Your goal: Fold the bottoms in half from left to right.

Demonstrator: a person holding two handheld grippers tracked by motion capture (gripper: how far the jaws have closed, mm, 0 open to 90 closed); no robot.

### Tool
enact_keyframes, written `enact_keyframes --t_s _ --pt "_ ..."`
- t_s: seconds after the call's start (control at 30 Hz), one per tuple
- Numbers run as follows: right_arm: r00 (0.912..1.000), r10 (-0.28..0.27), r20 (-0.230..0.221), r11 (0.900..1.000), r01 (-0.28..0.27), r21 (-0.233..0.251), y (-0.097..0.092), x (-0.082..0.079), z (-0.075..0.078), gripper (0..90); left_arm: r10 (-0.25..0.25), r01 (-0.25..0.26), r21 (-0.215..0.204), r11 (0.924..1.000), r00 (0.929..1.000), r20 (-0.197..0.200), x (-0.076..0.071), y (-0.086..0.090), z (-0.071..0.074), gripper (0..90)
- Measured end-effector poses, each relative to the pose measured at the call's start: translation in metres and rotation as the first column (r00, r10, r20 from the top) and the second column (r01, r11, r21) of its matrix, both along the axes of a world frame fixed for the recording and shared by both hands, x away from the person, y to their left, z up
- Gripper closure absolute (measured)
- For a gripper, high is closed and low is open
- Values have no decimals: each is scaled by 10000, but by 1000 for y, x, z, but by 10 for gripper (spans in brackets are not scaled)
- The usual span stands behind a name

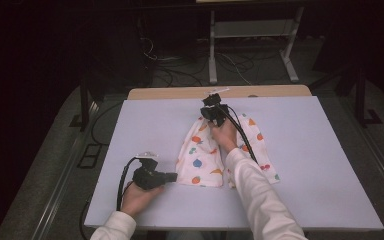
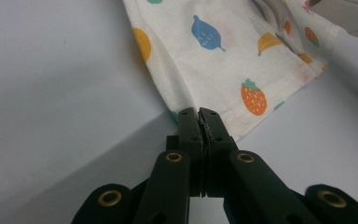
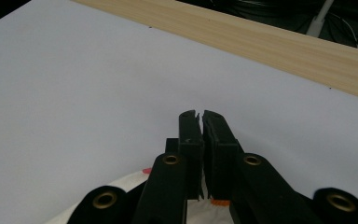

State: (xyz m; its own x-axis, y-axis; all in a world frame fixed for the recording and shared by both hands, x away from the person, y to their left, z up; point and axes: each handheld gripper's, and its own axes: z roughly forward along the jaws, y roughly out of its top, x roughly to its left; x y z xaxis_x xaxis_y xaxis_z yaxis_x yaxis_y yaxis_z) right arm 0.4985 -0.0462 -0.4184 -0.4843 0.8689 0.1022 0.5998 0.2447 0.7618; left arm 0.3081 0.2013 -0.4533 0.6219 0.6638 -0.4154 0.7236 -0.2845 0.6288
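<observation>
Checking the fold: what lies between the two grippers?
In the high view, the white fruit-print cloth spans from the left gripper to the right gripper; both grip it.

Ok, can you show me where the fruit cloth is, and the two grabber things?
fruit cloth [image 1: 200, 155], high view, its near left part
left gripper [image 2: 199, 112], left gripper view, jaw tips pinching the cloth corner
right gripper [image 3: 201, 113], right gripper view, closed jaw tips

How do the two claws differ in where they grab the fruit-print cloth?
The left claw pinches the near left corner of the cloth, lying low and level along the table. The right claw sits at the cloth's far, narrow end, pointing away from the person, with cloth under its closed jaws. Both are black and closed tight, each on the same white fruit-print cloth.
</observation>
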Motion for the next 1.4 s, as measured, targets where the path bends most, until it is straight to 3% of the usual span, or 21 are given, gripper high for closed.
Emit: enact_keyframes --t_s 0.23,0.4,0.53,0.87,1.17,1.4 --pt "9999 131 75 9999 -131 39 0 -1 3 853 -183 182 44 9998 9996 204 -3 -4 3 874" --pt "9994 325 86 9995 -326 19 -1 -2 3 853 -215 229 -224 9995 9980 591 -7 -6 12 876" --pt "9988 493 63 9988 -494 75 -4 -1 5 853 -448 462 -180 9988 9964 721 -9 -11 17 876" --pt "9972 748 74 9964 -750 405 -17 0 13 853 -668 730 -603 9955 9929 985 -12 -24 30 876" --pt "9943 1051 -172 9893 -1027 1037 -28 3 13 853 -1585 1705 -972 9805 9800 1200 -15 -62 45 876" --pt "9924 1190 -299 9822 -1133 1497 -38 5 14 853 -1963 2097 -1071 9719 9728 1230 -11 -87 47 876"
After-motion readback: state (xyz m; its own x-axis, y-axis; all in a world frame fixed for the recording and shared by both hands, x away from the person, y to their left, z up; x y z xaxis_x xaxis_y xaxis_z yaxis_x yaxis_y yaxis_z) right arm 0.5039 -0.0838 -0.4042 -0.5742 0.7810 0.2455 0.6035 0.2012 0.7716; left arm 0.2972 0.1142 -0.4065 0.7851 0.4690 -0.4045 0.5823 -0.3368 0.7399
